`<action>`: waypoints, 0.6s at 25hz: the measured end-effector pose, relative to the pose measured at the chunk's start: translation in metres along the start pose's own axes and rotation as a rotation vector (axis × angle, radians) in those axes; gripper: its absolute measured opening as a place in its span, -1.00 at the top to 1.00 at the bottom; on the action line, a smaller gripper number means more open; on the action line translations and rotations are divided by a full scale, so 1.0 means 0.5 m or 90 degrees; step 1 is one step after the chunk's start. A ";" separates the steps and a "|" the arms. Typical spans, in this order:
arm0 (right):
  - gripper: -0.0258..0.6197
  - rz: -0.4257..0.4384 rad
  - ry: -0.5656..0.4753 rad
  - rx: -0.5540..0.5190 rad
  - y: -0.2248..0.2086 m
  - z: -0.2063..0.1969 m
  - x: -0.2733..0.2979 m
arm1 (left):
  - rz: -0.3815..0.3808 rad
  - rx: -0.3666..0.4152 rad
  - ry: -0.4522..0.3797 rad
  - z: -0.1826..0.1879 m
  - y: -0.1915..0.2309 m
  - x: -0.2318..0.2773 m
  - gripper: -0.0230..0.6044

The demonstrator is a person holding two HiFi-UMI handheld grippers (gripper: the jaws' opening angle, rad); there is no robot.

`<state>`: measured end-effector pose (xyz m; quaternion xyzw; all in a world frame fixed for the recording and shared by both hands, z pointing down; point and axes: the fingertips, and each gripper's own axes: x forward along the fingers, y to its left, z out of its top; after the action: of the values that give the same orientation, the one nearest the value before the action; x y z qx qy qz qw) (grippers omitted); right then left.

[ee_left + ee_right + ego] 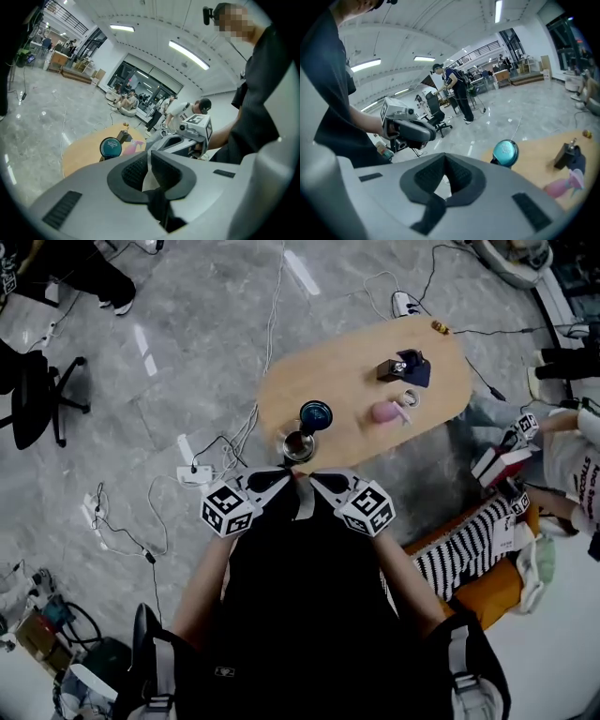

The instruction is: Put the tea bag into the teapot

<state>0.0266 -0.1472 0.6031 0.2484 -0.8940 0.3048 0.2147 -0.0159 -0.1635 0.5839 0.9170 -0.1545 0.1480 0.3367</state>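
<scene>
Grey marble floor (187, 352) strewn with cables runs all around an oval wooden tabletop (356, 352). I hold both claws together at its near edge. My left claw (279, 482) and my right claw (323, 484) are each clenched on the tea bag (303, 500), a pale strip stretched between them, near me and just short of the tabletop.

The teapot (298, 445) stands at the near edge, just beyond the bag, and its mouth looks uncovered. I judge the bag is in hand but not yet in. What is left is for one claw to let go, and for the other to carry the bag over the mouth and drop it.

A teal round thing (315, 415) sits just beyond the teapot, a pink thing (384, 412) to the right and a dark box (401, 367) farther off. Nothing lies between the bag and the teapot.
</scene>
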 end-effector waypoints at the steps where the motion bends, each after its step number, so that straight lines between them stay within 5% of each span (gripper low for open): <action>1: 0.90 -0.007 -0.002 -0.008 0.001 0.005 -0.006 | -0.005 0.009 0.002 0.006 -0.003 -0.001 0.82; 15: 0.90 -0.068 -0.023 -0.068 0.045 0.041 -0.043 | -0.051 0.094 0.023 0.028 -0.086 -0.032 0.82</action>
<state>0.0256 -0.1383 0.5668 0.2896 -0.8983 0.2401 0.2272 -0.0115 -0.1387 0.5434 0.9419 -0.0999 0.1619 0.2766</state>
